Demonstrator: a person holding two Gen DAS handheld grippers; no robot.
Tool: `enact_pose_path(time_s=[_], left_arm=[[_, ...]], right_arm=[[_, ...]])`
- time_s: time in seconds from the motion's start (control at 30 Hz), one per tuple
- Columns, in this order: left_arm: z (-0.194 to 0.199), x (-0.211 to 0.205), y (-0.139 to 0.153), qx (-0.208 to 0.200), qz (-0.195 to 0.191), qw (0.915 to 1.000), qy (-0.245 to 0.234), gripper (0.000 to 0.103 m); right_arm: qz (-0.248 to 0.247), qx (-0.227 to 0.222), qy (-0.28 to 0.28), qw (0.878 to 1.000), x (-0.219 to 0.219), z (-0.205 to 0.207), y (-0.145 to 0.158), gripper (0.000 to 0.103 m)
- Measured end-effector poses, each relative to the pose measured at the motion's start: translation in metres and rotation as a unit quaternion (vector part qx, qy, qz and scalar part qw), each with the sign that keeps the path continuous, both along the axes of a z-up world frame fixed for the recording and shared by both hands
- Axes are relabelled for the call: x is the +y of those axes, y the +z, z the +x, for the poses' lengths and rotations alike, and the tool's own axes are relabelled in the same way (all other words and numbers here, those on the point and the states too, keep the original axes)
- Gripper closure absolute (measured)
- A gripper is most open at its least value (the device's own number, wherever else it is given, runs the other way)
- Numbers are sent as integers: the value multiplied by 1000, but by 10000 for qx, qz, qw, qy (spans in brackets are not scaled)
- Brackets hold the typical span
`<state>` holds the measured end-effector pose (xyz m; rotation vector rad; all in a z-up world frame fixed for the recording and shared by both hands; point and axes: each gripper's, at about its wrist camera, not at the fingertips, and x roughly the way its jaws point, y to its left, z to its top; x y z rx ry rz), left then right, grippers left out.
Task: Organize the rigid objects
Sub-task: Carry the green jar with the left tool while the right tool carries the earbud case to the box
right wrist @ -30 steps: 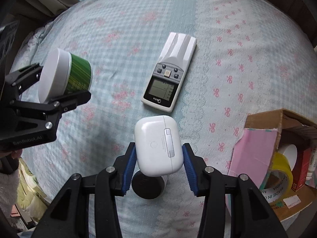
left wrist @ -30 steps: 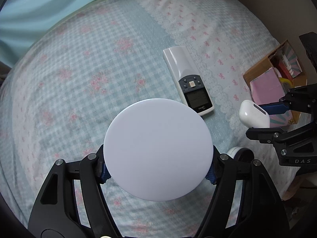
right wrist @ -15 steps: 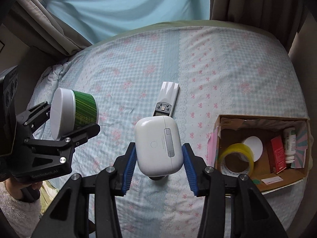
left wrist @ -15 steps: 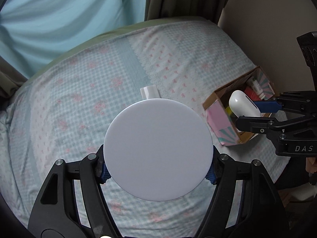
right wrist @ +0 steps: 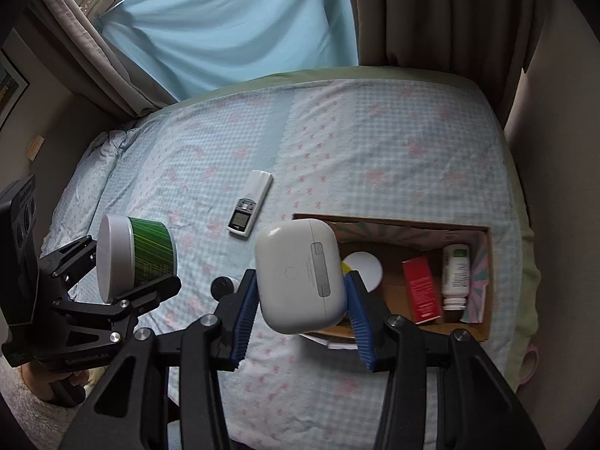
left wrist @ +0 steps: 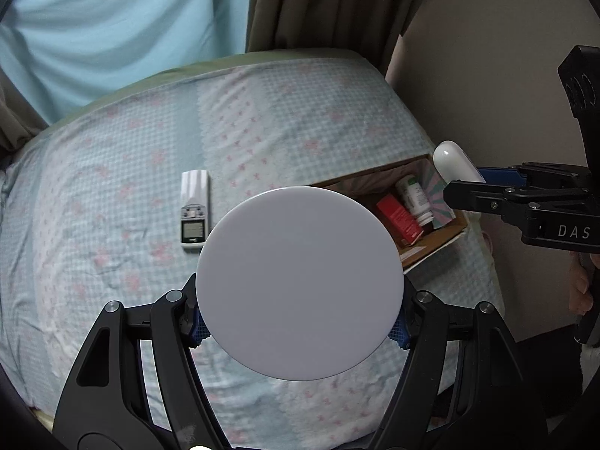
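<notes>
Green jar (right wrist: pixel 135 262) with white lid, clamped in left tongs (left wrist: pixel 300 322); white earbud case (right wrist: pixel 300 275) clamped in right tongs (right wrist: pixel 300 311), both high above bed (right wrist: pixel 375 142). Carrying step, seemingly. Next: lower over cardboard box (right wrist: pixel 485 281), then release.

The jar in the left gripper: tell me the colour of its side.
Green with thin yellowish stripes, under a white lid; the jar shows best in the right wrist view.

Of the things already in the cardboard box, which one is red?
The flat red carton, lying between the round white lid and the white bottle with the green label.
</notes>
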<state>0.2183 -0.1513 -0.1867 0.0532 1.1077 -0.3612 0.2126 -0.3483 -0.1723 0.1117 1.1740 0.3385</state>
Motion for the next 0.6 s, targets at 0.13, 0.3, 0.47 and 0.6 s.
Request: enact_pose_path(time_s=[0.13,0.3,0.47,0.6], left_arm=[[1,-48,-16,159,-57,9998,-67,35],[8,-104,-49,398,-3,9988,-282,35],[21,-147,-94,698,101,9963,-481,35],[37,-170,-130,901,167,9943,-554,35]], right_arm=[[-106,72,-37,9999,-47,1,-13,61],[-116,334,-139,9993,-94,10,-48,61],[-43,658,-220,9976,-125,22,-94,61],[38,887,-280,9957,-139,36,-131,61]])
